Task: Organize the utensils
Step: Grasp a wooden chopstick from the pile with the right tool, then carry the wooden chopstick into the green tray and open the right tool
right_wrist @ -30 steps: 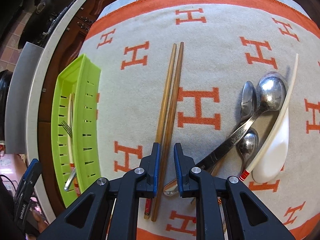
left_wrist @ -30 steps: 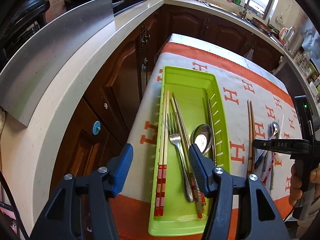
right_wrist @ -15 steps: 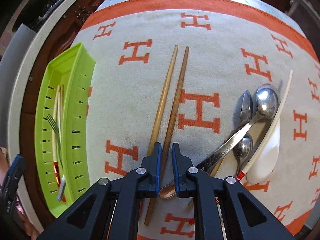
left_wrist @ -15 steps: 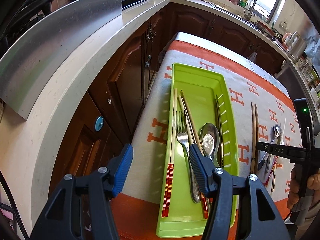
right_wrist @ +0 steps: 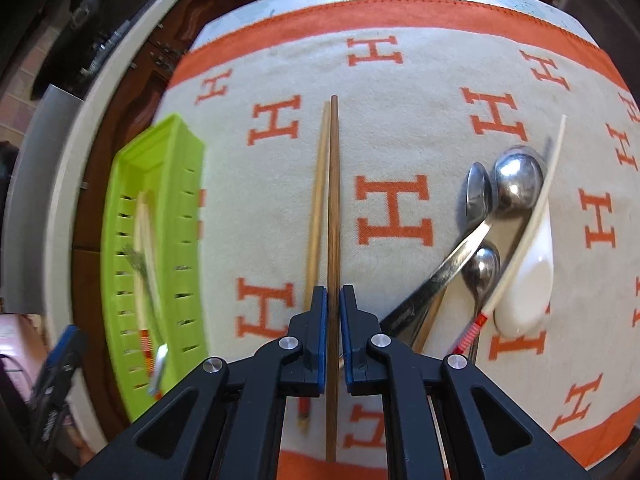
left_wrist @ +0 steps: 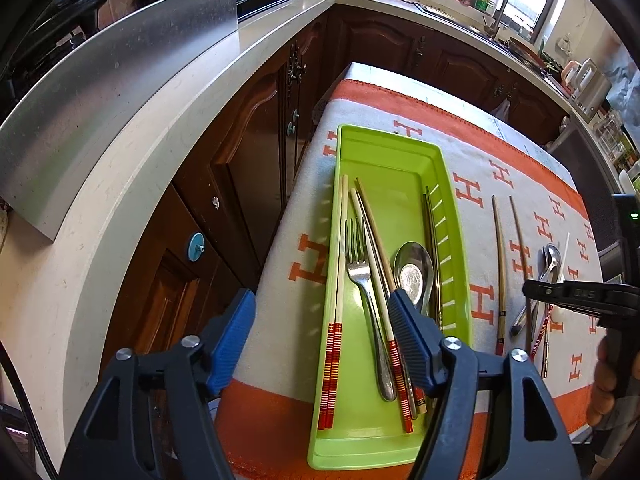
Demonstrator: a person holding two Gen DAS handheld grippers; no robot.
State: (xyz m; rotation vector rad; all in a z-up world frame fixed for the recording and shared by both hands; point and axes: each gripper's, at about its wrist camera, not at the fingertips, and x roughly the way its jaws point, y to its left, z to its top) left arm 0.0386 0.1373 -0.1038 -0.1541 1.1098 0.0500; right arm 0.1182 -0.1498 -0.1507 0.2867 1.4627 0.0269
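- Holding a fork (left_wrist: 362,276), a spoon (left_wrist: 414,270) and several chopsticks, the green tray (left_wrist: 384,152) lies just ahead of the left gripper (left_wrist: 320,332), whose jaws are opening on nothing.
- The right gripper (right_wrist: 333,312) is clenched on a dark chopstick (right_wrist: 333,200); its lighter mate (right_wrist: 318,200) lies just left of the jaws.
- Loose spoons (right_wrist: 516,184) rest on the cloth (right_wrist: 400,120), right of those jaws.

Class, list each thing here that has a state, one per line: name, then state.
Left tongs: opening, nothing between them.
Right tongs: shut on dark chopstick.
Light chopstick: lying on cloth.
Green tray: partly filled, far end bare.
Fork: lying in tray.
White spoon: on cloth among metal spoons.
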